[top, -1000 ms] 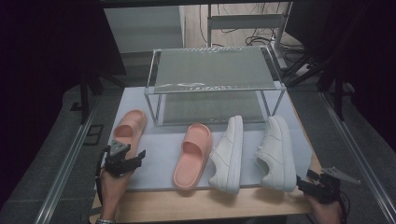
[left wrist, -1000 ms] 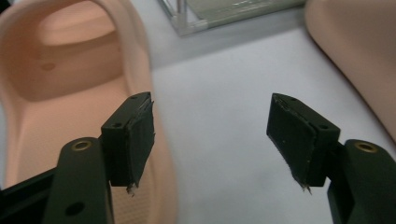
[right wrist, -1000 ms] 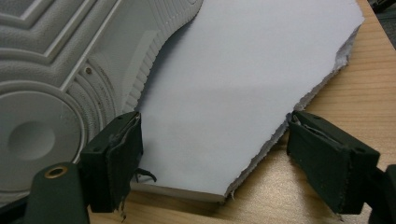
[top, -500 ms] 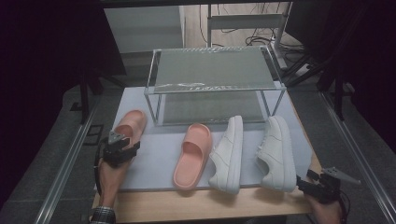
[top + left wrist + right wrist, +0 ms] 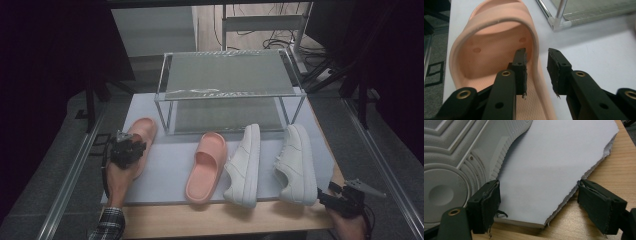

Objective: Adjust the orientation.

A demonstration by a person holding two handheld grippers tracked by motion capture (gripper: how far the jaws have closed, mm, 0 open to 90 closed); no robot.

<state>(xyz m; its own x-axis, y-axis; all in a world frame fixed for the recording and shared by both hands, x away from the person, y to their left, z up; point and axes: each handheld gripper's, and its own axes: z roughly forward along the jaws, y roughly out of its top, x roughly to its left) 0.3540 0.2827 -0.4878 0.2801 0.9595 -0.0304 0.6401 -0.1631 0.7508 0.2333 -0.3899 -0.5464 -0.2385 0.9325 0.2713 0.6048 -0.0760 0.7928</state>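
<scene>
The left tool [image 5: 125, 150] sits at the lower left of the high view, over the heel end of a pink slipper [image 5: 140, 133] that lies on the white mat [image 5: 165, 170] at the left of the counter [image 5: 210, 222]. In the left gripper view this slipper [image 5: 486, 50] takes up the left and centre of the frame, and the left tool [image 5: 537, 72] straddles its right side wall: one jaw stands inside the shoe, the other outside on the mat. The jaws have just been closing, with the wall between them, but a narrow gap shows on each side of the wall, so the pads do not press on it yet.

A second pink slipper [image 5: 206, 166] lies at the centre of the mat, with two white sneakers [image 5: 270, 162] to its right, all in front of a metal shoe rack [image 5: 227, 92].

The right tool [image 5: 342, 200] rests at the lower right corner of the counter. In the right gripper view its jaws stand wide apart and hold nothing, with the torn mat edge [image 5: 564, 202] between them and a white sneaker sole [image 5: 451, 157] at the upper left.
</scene>
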